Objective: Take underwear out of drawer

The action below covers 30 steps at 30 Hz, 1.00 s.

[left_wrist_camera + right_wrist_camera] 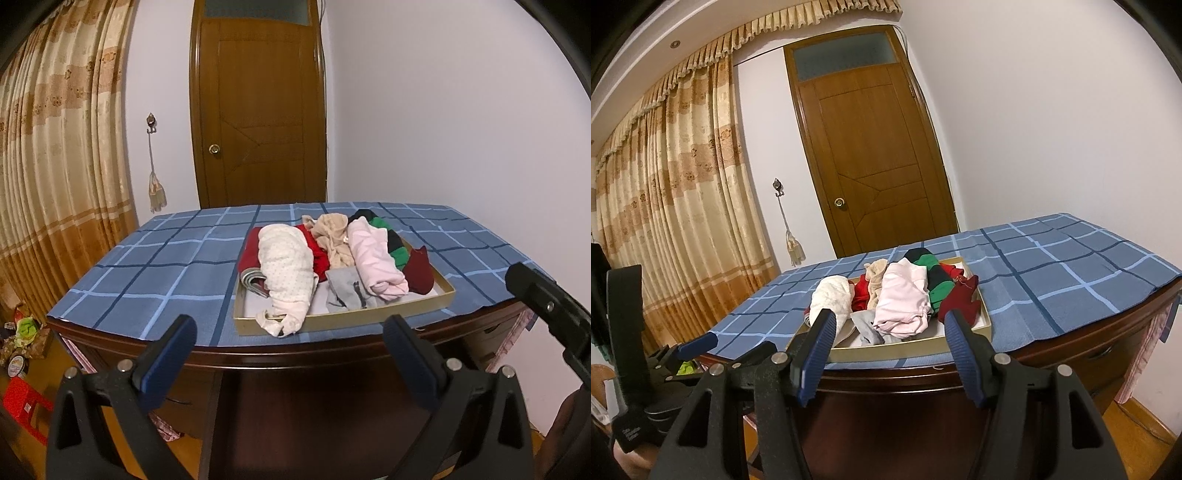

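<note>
Shallow tan cardboard drawer (347, 322) of folded underwear (373, 258) on blue checked tablecloth (147, 266), left gripper (291, 350) and right gripper (890, 332) (both short of it) open, empty

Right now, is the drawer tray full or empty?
Full. The drawer tray on the checked cloth is heaped with rolled clothes, including a pink roll, rising above its rim.

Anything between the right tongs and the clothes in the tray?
Nothing visible. The right tongs stand open, short of the table edge, facing the shallow tray. Only the tray's low front wall lies ahead of the pink roll and grey piece; the pile stands taller than it.
</note>
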{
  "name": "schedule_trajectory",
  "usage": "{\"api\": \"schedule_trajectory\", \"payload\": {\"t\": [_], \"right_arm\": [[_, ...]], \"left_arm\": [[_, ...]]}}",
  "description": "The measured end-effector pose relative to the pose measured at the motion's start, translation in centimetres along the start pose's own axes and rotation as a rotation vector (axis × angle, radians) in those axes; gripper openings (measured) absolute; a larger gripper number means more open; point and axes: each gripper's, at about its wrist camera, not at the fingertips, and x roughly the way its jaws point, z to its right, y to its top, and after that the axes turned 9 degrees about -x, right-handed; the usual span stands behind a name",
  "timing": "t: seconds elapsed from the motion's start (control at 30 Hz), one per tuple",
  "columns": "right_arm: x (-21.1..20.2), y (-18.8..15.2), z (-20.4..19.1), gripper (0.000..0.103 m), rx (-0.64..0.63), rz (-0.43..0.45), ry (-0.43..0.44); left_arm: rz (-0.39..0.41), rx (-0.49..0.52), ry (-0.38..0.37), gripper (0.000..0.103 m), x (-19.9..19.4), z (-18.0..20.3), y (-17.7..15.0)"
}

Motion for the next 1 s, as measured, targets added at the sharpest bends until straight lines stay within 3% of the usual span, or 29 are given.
{"api": "schedule_trajectory", "payload": {"t": [1.0], "right_arm": [[-1.9,0.6,-0.5,0.064,-0.016,0.038,0.009]], "left_arm": [[0.017,-0.011,-0.002,0.102,-1.7,-0.1,0.3]]}}
